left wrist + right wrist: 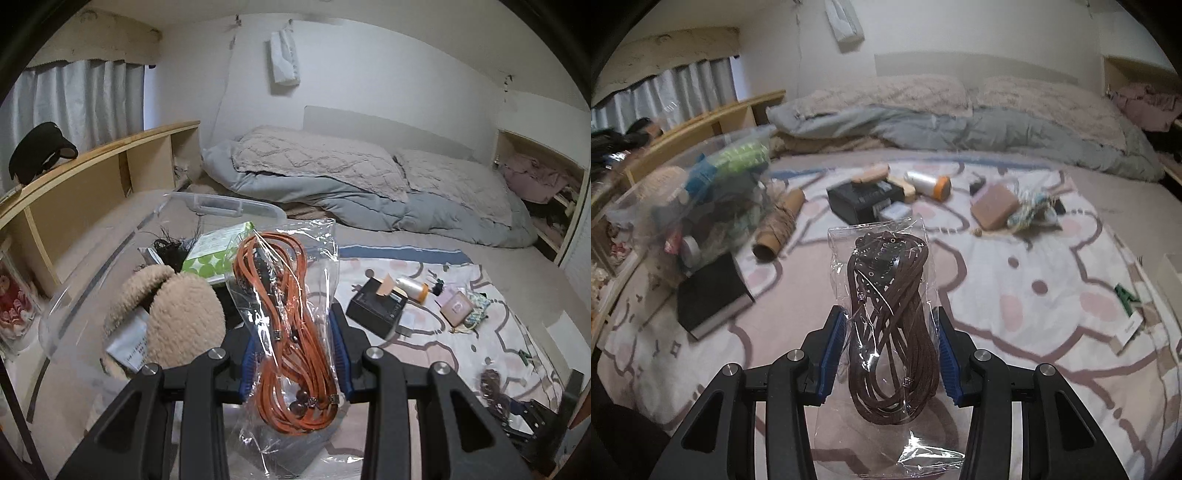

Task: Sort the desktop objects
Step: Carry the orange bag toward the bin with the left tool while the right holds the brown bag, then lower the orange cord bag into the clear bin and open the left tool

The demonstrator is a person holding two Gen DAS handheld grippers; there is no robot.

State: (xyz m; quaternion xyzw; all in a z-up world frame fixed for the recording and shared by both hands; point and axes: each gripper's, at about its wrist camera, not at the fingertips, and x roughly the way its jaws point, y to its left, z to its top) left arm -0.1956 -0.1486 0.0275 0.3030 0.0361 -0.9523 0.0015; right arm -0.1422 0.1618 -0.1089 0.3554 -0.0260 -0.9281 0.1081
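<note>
The left gripper [293, 354] pinches a crinkly clear plastic bag of orange cord [286, 310] between its ribbed blue fingers [246, 365], the glossy flat cords looped in a long coil with small metal clasps; the bag is held up over a clear plastic storage bin [218, 205] at the left of the bed [491, 258]. Inside the bin lie fluffy beige earmuffs [173, 314], rounded and nubbly, a green dotted packet [216, 254] and a tangle of black strands [173, 245]. The right gripper [889, 354] likewise pinches a transparent crackly bag of brown cord [892, 328], its dark matte strands wound in a loose hank, held above the soft blanket [1015, 295] printed with pale pink and white rounded shapes. Farther off on the blanket rest a boxy black case [862, 203], a cylindrical white bottle with an orange cap [929, 186], a cardboard spool wound with rough twine [779, 225], a small pinkish square box [995, 206], and a flat dark book with a grey edge [711, 291]. A rumpled grey quilt [960, 129] and textured pillows [886, 92] lie at the head of the bed
</note>
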